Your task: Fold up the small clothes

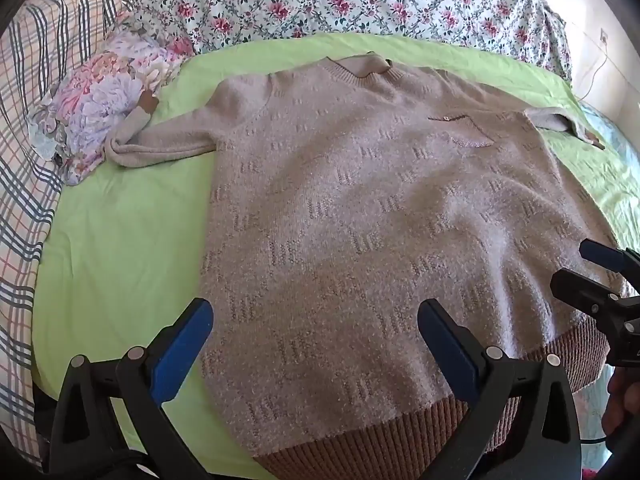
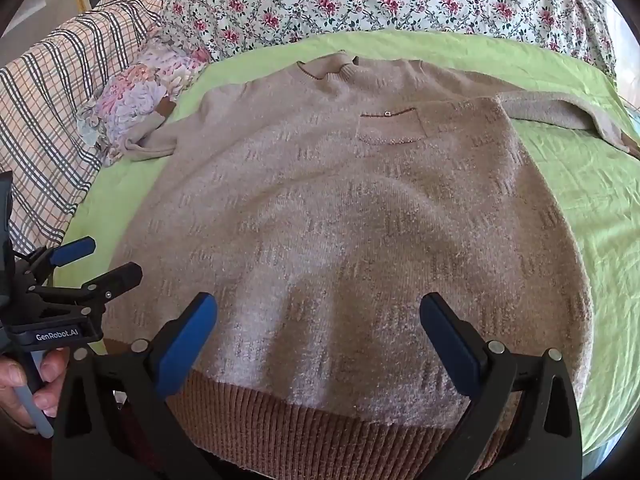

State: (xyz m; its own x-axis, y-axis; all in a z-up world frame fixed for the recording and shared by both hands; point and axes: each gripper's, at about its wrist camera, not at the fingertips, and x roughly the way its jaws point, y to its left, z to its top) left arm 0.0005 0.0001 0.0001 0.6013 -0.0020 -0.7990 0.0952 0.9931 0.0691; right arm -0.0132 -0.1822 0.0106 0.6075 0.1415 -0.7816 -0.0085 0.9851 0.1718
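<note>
A beige knitted sweater (image 1: 360, 200) lies flat, front up, on a green sheet (image 1: 120, 248), with a brown ribbed hem (image 1: 360, 440) nearest me and the collar (image 1: 364, 66) far away. It also shows in the right wrist view (image 2: 340, 220). Its left sleeve (image 1: 160, 144) stretches out to the left, its right sleeve (image 2: 560, 114) to the right. My left gripper (image 1: 316, 344) is open and empty above the hem's left part. My right gripper (image 2: 320, 340) is open and empty above the hem's right part. Each gripper shows in the other's view, the right one (image 1: 600, 280) and the left one (image 2: 80, 264).
A floral quilt (image 1: 340, 0) is bunched along the far edge of the bed. A plaid blanket (image 1: 28, 160) lies at the left, with a floral pillow (image 1: 104, 96) by the left sleeve's cuff. Bare green sheet (image 2: 580, 200) lies right of the sweater.
</note>
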